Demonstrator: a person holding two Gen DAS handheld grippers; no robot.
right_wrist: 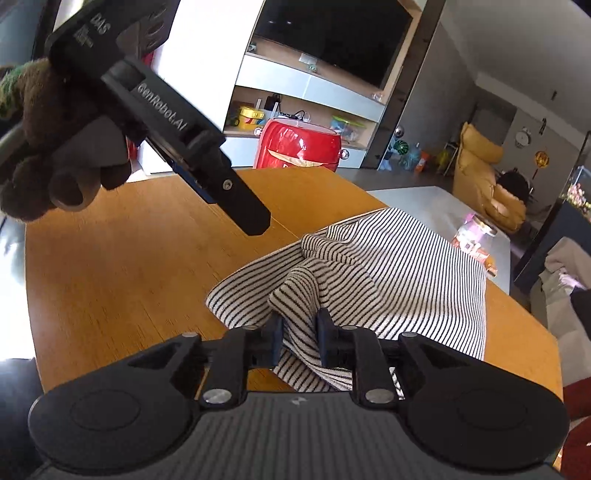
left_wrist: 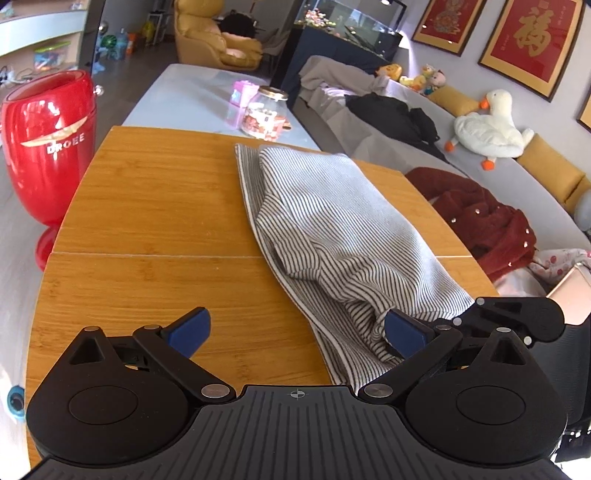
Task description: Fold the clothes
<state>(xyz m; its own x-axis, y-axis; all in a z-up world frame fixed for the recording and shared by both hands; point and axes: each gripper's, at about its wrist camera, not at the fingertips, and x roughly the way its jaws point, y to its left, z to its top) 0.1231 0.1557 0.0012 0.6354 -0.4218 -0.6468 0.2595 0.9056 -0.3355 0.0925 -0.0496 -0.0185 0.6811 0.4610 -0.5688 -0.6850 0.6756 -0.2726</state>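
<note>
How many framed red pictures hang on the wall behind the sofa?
3 in the left wrist view: a small one at the top, a large one with a gold character beside it, and a sliver at the right edge. More may lie out of frame.

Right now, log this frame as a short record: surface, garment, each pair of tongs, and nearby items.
surface: wooden table
garment: striped garment, partly folded and rumpled, lying on the table's right side
left tongs: left tongs open wide, above bare wood beside the garment's near edge; one blue pad sits against the cloth
right tongs: right tongs narrowed around a raised fold of the garment; firm pinch cannot be told
nearby: red container at the table's far left; glass jar on the pale table beyond
</note>
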